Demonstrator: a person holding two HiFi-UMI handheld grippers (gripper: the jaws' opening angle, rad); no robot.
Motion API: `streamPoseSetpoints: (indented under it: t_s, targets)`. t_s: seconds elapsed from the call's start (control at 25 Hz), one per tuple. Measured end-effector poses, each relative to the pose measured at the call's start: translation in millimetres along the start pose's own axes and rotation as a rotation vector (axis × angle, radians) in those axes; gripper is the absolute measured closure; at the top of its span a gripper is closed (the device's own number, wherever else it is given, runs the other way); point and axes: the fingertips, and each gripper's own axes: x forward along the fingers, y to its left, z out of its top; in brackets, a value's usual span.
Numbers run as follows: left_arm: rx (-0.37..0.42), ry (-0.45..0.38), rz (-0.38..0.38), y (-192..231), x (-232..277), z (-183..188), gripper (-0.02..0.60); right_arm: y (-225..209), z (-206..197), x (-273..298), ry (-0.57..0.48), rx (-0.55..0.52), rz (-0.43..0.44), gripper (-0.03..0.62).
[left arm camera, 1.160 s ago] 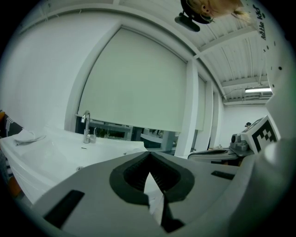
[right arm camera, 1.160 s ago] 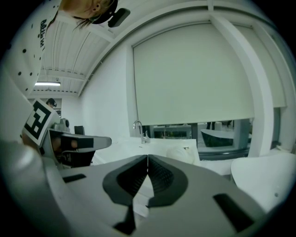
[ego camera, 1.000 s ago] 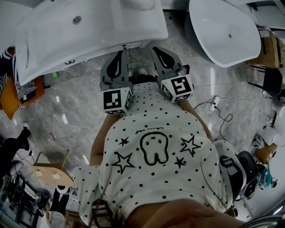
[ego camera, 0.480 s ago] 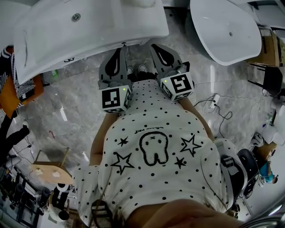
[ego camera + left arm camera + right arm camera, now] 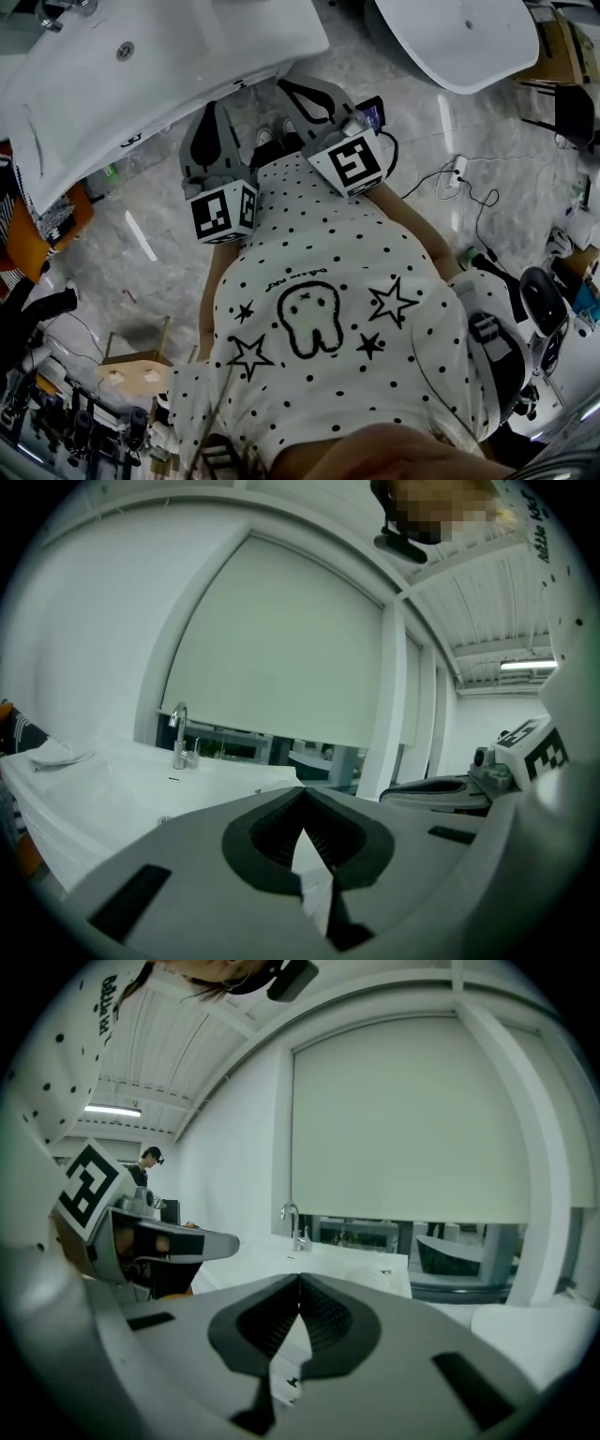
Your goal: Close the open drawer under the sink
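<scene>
Our left gripper (image 5: 212, 111) and right gripper (image 5: 289, 88) stay closed, empty. The sink (image 5: 187, 66) slid up-left in view; no drawer shows, so progress is unclear.

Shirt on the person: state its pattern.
The shirt is white with black dots, stars and a tooth drawing; best in head view.

Sink (image 5: 187, 56) edge ahead, tub (image 5: 450, 37) rt.
</scene>
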Motion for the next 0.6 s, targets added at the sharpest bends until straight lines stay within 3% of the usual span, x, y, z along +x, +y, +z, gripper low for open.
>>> streamPoseSetpoints:
  t_s: [0.6]
  targets:
    - [0.012,-0.003,-0.006,-0.5,-0.2,2.0,0.577,1.6,-0.1,-0.8,0.003,-0.014,-0.003,0.58]
